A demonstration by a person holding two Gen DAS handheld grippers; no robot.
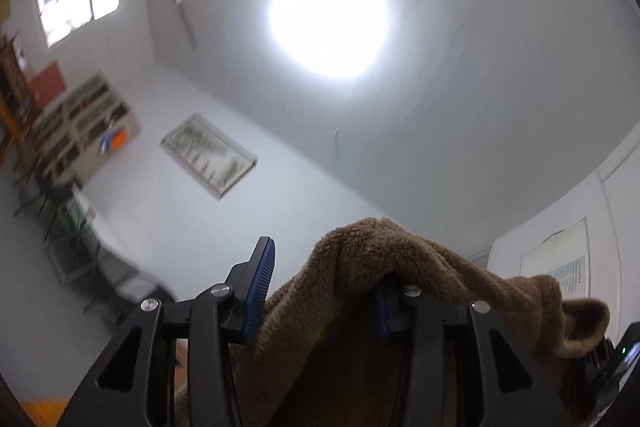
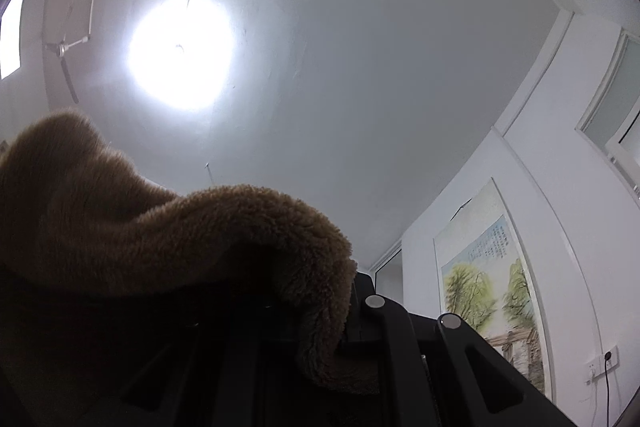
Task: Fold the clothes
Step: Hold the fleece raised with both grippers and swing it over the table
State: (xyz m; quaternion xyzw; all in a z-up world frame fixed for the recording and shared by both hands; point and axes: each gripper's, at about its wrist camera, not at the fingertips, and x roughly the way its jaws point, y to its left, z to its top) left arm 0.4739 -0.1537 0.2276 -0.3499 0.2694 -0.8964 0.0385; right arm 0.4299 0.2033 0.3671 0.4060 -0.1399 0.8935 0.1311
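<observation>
A brown fleece garment (image 1: 380, 259) hangs in the air, and both grippers point up toward the ceiling. In the left wrist view my left gripper (image 1: 324, 267) has its jaws some way apart, with bunched fleece filling the gap. The fleece drapes over the right finger and hides its tip. The blue left pad (image 1: 262, 279) shows, its tip clear of the cloth. In the right wrist view the fleece (image 2: 200, 227) covers my right gripper (image 2: 320, 291). Only the right finger (image 2: 362, 291) shows, with cloth hanging down beside it.
A bright ceiling lamp (image 1: 328, 19) glares overhead. Shelves (image 1: 80, 131) and a framed picture (image 1: 208, 155) are on the far wall, and a scroll painting (image 2: 492, 291) hangs on the right wall. A dark device with a small light (image 1: 624, 351) sits at the right edge.
</observation>
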